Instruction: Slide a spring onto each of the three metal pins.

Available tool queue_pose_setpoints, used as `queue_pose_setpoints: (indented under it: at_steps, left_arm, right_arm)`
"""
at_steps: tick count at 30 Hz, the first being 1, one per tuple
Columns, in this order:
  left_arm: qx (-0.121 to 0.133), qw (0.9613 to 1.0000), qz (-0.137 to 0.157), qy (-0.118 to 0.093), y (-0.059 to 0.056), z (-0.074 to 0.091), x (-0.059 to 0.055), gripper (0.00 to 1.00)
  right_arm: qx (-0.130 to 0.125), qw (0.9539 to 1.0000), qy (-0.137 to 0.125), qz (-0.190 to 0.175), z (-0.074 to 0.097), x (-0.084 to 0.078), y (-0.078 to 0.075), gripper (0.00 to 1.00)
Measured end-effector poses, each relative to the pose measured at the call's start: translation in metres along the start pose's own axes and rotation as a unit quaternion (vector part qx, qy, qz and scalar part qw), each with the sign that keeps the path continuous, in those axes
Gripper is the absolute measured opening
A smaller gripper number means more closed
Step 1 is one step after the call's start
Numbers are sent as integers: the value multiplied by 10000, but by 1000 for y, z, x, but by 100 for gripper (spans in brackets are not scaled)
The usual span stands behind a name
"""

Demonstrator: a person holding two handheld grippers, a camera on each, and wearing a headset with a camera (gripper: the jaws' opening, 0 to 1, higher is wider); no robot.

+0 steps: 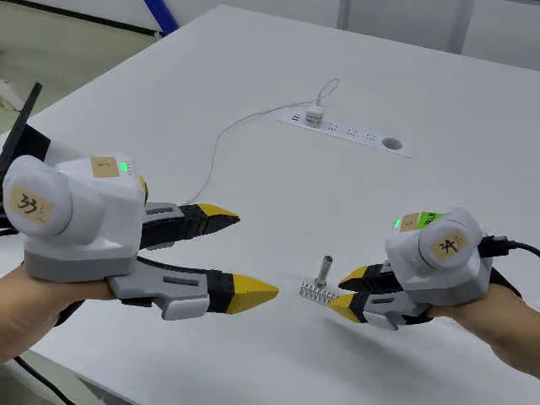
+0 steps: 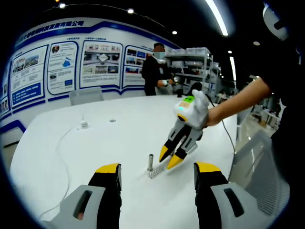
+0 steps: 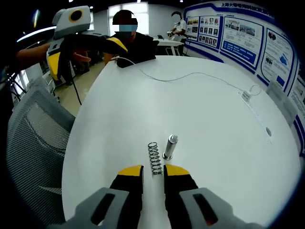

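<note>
- Left gripper [image 1: 257, 256], near left over the table's near edge: jaws wide apart, nothing between them. Yellow tips, black shanks, white body. Paper tag on the body carries a handwritten number, maybe "33", not sure. Green light lit on top. Its own view shows the same wide gap [image 2: 157, 168].
- Right gripper [image 1: 337, 293], near right: jaws parted only a little. In its own view [image 3: 154, 171] the gap is wider than the spring, so no pinch is seen. Tag looks like "34". Green light lit.
- Spring [image 3: 153, 158] lies flat on the table [image 1: 253, 67], near end between the right tips, far end pointing away. It also shows in the head view [image 1: 314, 293] and the left gripper view [image 2: 155, 171].
- Metal pin [image 3: 170, 147] stands upright just beside the spring, bare, close to the near edge, right of middle [image 1: 323, 272].
- Mid table toward the far edge: white power strip [image 1: 346, 132], white plug [image 1: 314, 116] seated in it, thin cable [image 1: 245, 122] curving toward the left edge.
- Beyond the table: wall posters [image 2: 62, 67] with blue headings, print too small to read; grey mesh chair [image 3: 38, 143].
</note>
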State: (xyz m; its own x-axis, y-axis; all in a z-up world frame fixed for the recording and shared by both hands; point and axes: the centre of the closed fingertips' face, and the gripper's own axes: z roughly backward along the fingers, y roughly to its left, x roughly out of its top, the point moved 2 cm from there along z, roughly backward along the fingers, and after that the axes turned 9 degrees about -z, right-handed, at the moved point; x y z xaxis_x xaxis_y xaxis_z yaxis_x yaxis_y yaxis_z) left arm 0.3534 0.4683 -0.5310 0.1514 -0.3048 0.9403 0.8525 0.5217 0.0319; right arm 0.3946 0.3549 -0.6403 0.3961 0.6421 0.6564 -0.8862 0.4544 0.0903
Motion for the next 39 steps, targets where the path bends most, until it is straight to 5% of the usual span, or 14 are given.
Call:
queue_pose_setpoints:
  at_steps: [11,27,39]
  left_arm:
    - [4,9999,99,39,2,-1,-9,63]
    - [2,9999,133,-18,1,-5,-7,62]
    - [-96,9998,76,144,-7,-6,-12,62]
  right_arm:
    - [-43,9994,335,1,-14,-11,-5,17]
    - [117,9990,390,-189,-18,-14,-2,11]
    - [134,9989,428,-149,-17,-12,4,11]
